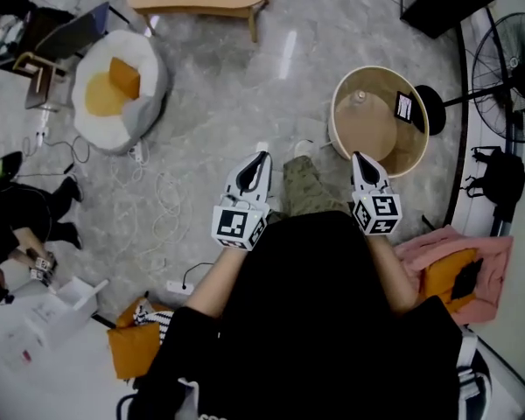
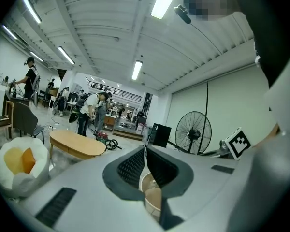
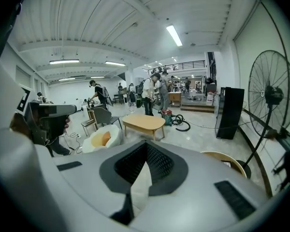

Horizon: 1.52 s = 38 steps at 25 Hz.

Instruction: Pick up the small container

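Black top (image 1: 315, 304) nearest; left hand-held gripper (image 1: 262, 157) and right hand-held gripper (image 1: 359, 157) both pinched closed, empty. Tan container (image 1: 404, 154) sits on the floor (image 1: 227, 103) at one o'clock; spread the right jaws, then take its rim

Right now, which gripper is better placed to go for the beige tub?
Right, most likely. In the head view the right gripper points at the tub with its tip near the closest rim, while the left gripper sits well off to the tub's left. Both have their jaws shut, so it must open first.
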### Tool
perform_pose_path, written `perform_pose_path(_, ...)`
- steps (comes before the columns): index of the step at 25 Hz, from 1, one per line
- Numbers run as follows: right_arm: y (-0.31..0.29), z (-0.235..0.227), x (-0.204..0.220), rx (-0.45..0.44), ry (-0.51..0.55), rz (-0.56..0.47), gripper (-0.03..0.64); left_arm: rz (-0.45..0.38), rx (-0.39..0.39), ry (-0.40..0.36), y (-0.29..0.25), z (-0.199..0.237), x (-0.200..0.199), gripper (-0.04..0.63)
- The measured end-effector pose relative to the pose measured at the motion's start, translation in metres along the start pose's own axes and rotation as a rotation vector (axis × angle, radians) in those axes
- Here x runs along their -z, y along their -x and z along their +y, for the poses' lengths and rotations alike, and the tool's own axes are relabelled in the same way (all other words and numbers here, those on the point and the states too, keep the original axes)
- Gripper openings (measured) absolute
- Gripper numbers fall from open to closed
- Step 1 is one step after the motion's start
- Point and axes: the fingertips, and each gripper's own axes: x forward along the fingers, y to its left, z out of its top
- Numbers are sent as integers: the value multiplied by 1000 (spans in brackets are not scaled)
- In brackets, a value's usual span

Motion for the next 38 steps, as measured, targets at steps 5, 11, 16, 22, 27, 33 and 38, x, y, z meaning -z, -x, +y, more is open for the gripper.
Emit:
perform_pose_path(5,-39,-43,-24,12,-30,-24,15,13,39,-38,-70,1,-15,32)
perform_pose_path(11,-92,-116,-46,73,-87,-20,15,46,102,-56,-177,4,-38,32)
perform_pose_path(16,-126,-183,-58,107,-138,-5,16,76,147,-82,-269,-11,-51,32)
perform_pose_path(22,-162,-244,-65,103,-165,23,15,134,159,-102,-350,-19,-47,32)
perform_pose_path(27,-186,-306,-67,133,-197,40,15,189,179,-120,-408,-29,-35,32)
perform_pose_path(33,-202,-357,-67,200,-228,47,15,253,219,-116,-450,-35,-19,32)
perform_pose_path(38,-191,-372,-57,300,-291,62,15,337,316,-118,-482,-49,1,32)
